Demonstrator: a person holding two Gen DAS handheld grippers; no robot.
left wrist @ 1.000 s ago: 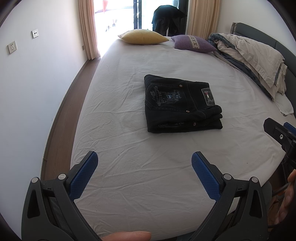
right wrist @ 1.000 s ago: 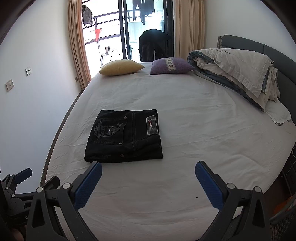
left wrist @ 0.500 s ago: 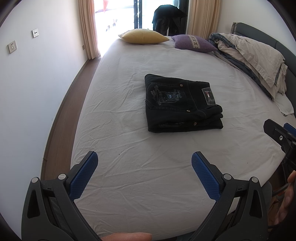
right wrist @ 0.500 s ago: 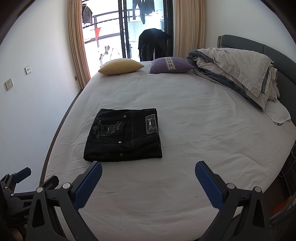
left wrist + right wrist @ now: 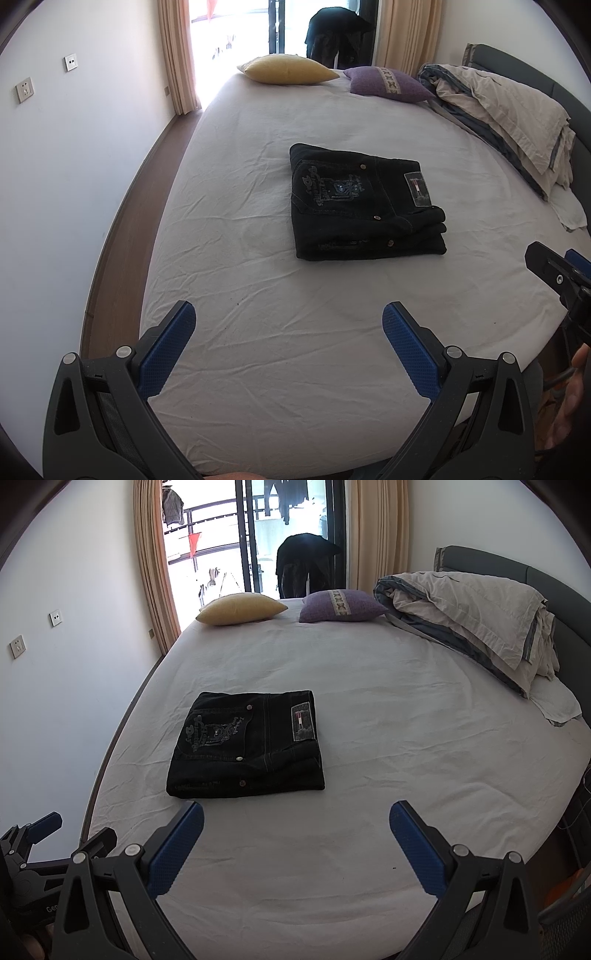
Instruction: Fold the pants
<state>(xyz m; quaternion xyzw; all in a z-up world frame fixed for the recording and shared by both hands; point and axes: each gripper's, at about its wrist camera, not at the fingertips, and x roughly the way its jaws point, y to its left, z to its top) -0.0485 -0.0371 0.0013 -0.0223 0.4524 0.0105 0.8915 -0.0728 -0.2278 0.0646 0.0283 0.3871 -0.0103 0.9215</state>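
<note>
Black pants (image 5: 362, 203) lie folded into a compact rectangle on the white bed sheet (image 5: 258, 350), with an embroidered back pocket and a waistband label facing up. They also show in the right wrist view (image 5: 247, 744). My left gripper (image 5: 288, 317) is open and empty, held above the near part of the bed, well short of the pants. My right gripper (image 5: 295, 818) is open and empty, just in front of the near edge of the pants. The right gripper's tip shows at the right edge of the left wrist view (image 5: 554, 269).
A yellow pillow (image 5: 242, 608) and a purple pillow (image 5: 341, 605) lie at the far end of the bed. A bunched duvet (image 5: 476, 616) lies by the grey headboard on the right. A wall and floor strip run along the left. Balcony doors stand behind.
Both grippers stay open and empty. The right wrist view has drifted slightly, so the pants sit a little lower and closer. The left view is nearly unchanged.
</note>
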